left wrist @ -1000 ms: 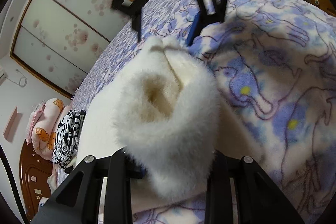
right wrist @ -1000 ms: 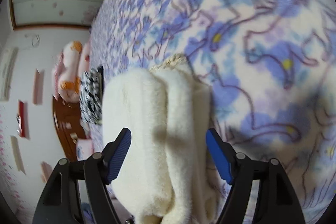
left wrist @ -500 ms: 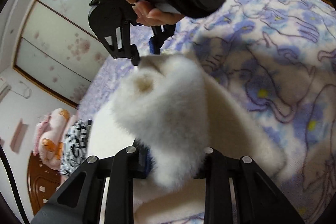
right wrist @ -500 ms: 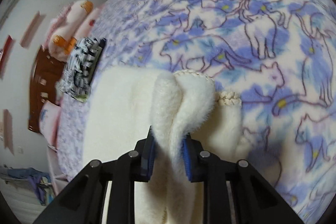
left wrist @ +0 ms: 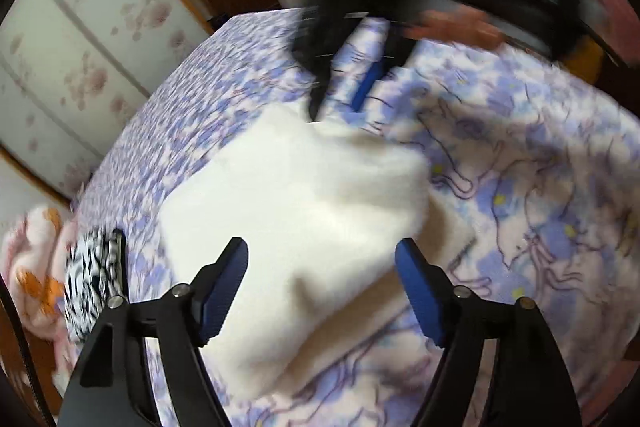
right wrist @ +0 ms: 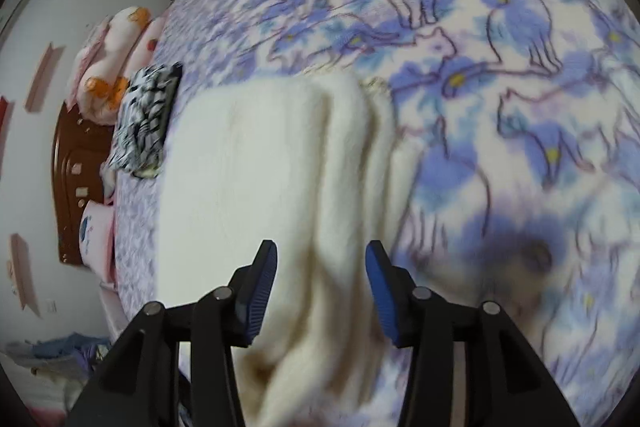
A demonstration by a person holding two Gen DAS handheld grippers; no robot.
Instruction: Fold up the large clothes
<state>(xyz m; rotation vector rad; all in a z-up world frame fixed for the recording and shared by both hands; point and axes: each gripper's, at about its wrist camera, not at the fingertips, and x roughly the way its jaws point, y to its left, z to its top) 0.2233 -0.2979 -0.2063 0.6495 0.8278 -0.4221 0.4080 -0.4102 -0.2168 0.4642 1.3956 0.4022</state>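
Left wrist view: my left tongs (left wrist: 321,277) are opening, pads clear of the folded white fleece garment (left wrist: 296,211) lying on the bed (left wrist: 540,163). Right wrist view: my right tongs (right wrist: 322,291) are opening too, the garment's fold between the pads, untouched

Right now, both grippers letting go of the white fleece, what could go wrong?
1. The white fleece garment is bunched into ridges near the right gripper, whose fingers are opening around it; the fold may spring open.
2. The opening left gripper hovers close over it; its fingers could snag the pile.
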